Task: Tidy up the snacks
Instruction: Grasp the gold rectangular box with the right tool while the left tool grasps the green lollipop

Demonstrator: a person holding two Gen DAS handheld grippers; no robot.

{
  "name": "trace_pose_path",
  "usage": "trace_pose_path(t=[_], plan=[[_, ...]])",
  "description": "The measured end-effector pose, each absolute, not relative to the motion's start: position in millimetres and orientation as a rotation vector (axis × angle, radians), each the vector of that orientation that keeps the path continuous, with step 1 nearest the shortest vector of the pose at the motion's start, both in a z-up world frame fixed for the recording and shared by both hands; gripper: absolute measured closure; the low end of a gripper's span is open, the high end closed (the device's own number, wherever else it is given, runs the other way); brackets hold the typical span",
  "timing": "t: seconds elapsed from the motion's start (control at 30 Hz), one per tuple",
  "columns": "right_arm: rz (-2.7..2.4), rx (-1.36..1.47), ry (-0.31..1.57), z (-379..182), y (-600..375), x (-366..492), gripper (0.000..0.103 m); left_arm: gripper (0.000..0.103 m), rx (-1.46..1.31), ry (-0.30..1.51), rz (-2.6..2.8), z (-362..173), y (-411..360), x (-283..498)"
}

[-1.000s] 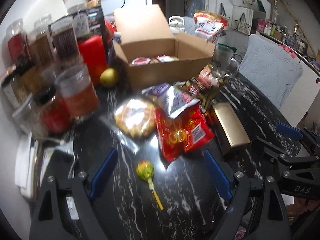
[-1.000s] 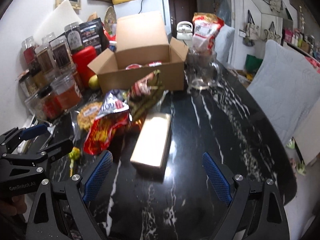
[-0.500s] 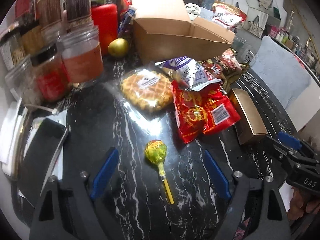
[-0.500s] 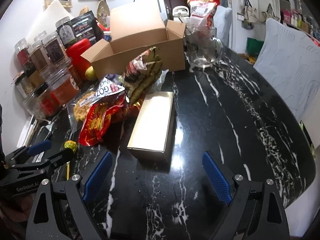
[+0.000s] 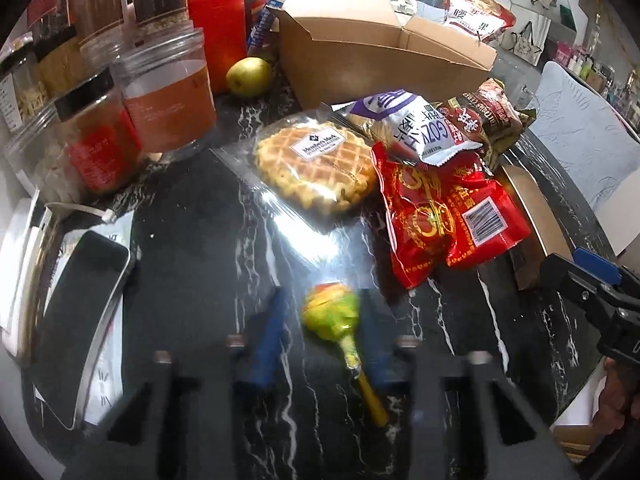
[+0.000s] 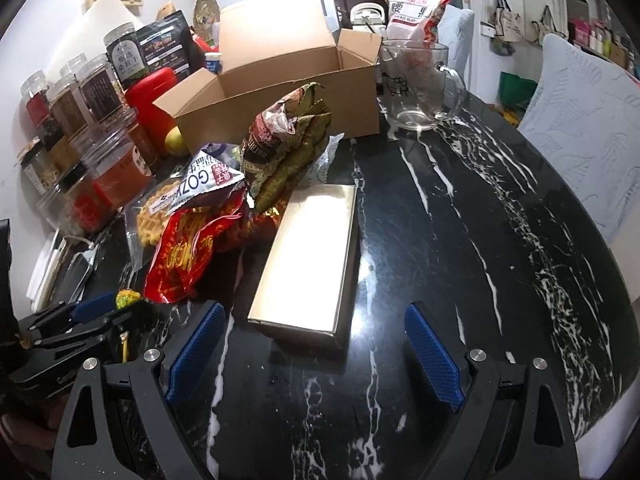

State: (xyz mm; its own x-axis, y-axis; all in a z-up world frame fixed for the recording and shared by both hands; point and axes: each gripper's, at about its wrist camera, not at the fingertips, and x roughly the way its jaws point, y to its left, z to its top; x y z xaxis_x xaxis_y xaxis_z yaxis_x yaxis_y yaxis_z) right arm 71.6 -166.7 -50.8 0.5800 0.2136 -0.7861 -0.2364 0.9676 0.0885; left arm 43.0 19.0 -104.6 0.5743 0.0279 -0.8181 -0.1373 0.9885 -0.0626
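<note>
A green and yellow lollipop (image 5: 334, 314) lies on the black marble table between the blurred blue pads of my left gripper (image 5: 322, 334), whose jaws are narrowed around its head. It also shows in the right wrist view (image 6: 127, 299). A wrapped waffle (image 5: 316, 166), a red snack bag (image 5: 444, 212), a white and purple bag (image 5: 416, 130) and a dark snack bag (image 6: 288, 144) lie before an open cardboard box (image 6: 280, 92). My right gripper (image 6: 316, 352) is open and empty just before a gold box (image 6: 310, 264).
Jars (image 5: 168, 96), a red canister (image 5: 218, 36) and a yellow-green fruit (image 5: 249, 76) crowd the left. A phone (image 5: 78, 312) lies at the near left. A glass mug (image 6: 416, 84) stands right of the box. A cushioned chair (image 6: 584, 128) is at the table's right edge.
My left gripper has moved forward and down over the lollipop and its jaws have narrowed around the head. My right gripper has edged closer to the gold box and stays open.
</note>
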Motion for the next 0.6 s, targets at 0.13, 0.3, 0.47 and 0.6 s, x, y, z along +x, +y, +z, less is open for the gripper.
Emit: trace_pose_path(t=[0.13,0.3,0.47,0.6], plan=[[0.263,-0.026,0.919,-53,-165,77,0.011,0.078,-0.144,0.952,0.078,-105,22,46],[0.267,-0.049,0.915,-53,-158,83,0.011,0.078,-0.154,0.948,0.066,-102,23,51],[0.263,-0.066,0.919,-55,-151,90,0.011,0.078,-0.155,0.908,0.065,-89,23,48],[0.239,-0.089,0.939,-60,-147,98,0.011,0.078,-0.161,0.888,0.059,-82,23,49]])
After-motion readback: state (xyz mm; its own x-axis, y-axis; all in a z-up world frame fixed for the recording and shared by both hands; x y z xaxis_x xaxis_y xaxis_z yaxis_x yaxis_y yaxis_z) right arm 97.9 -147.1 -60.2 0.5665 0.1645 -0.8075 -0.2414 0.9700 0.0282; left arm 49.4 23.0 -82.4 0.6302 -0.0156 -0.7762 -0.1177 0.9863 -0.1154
